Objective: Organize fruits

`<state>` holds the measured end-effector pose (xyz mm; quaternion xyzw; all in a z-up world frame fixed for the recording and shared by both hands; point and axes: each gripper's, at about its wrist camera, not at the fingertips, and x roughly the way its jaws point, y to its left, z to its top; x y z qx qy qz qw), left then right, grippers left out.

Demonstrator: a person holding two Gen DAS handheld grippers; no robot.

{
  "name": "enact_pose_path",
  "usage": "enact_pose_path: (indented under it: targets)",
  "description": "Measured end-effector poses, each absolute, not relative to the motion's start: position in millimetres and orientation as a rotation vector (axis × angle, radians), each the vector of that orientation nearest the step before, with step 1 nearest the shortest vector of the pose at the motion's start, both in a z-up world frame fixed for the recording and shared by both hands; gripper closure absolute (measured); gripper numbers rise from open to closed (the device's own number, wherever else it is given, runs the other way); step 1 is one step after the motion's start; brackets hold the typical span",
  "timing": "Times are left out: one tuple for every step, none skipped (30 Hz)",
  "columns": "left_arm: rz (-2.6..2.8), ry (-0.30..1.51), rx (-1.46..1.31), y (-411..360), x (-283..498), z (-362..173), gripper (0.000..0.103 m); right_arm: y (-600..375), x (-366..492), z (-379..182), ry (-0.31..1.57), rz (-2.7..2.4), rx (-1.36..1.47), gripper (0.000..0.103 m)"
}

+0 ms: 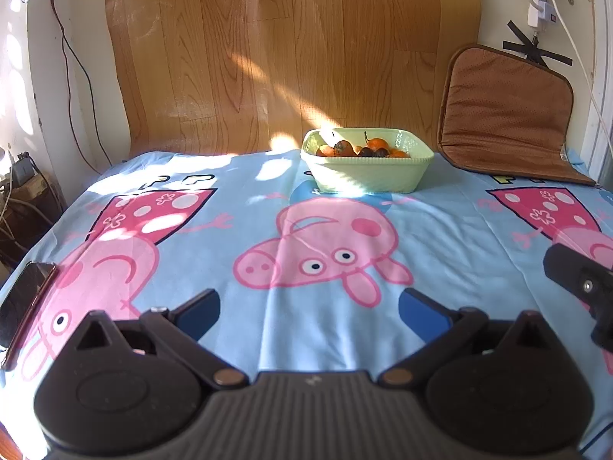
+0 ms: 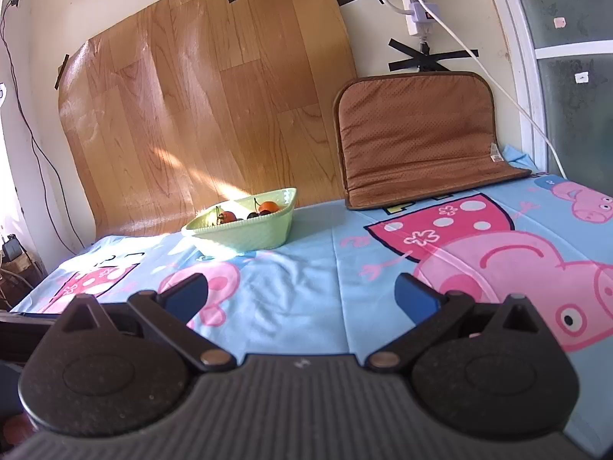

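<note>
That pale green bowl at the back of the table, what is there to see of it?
The green bowl is a squarish, pale green dish, plastic by its look, with ribbed outer walls and a flared rim patterned with cut-outs. It stands upright on the cartoon-print blue cloth, near the wood-pattern sheet behind it, partly in sunlight. Inside lie several orange fruits and a few dark ones with stems. Neither gripper touches it.
</note>
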<state>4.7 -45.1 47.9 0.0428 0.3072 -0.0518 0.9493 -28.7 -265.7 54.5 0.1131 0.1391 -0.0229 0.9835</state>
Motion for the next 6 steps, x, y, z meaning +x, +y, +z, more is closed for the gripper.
enact_pose_path:
  targets:
    - [-0.113, 0.623, 0.086, -45.2, 4.5, 47.4, 0.0, -265.6, -28.3, 54.2, 0.282, -0.045, 0.227, 0.0]
    - [-0.116, 0.622, 0.087, -45.3, 4.3, 47.2, 0.0, -265.3, -28.0, 53.9, 0.283, -0.044, 0.225, 0.0]
    - [-0.12, 0.621, 0.09, -45.9, 4.0, 46.9, 0.0, -265.0, -27.8, 53.7, 0.284, -0.043, 0.224, 0.0]
    - [-0.124, 0.621, 0.093, -46.6, 3.9, 46.7, 0.0, -264.7, -27.7, 53.3, 0.285, -0.043, 0.222, 0.0]
    - [-0.128, 0.622, 0.094, -46.9, 4.4, 46.4, 0.0, -264.2, -27.6, 53.1, 0.286, -0.044, 0.221, 0.0]
    - [-0.129, 0.626, 0.094, -47.6, 5.2, 46.0, 0.0, -264.5, -27.5, 53.0, 0.286, -0.043, 0.222, 0.0]
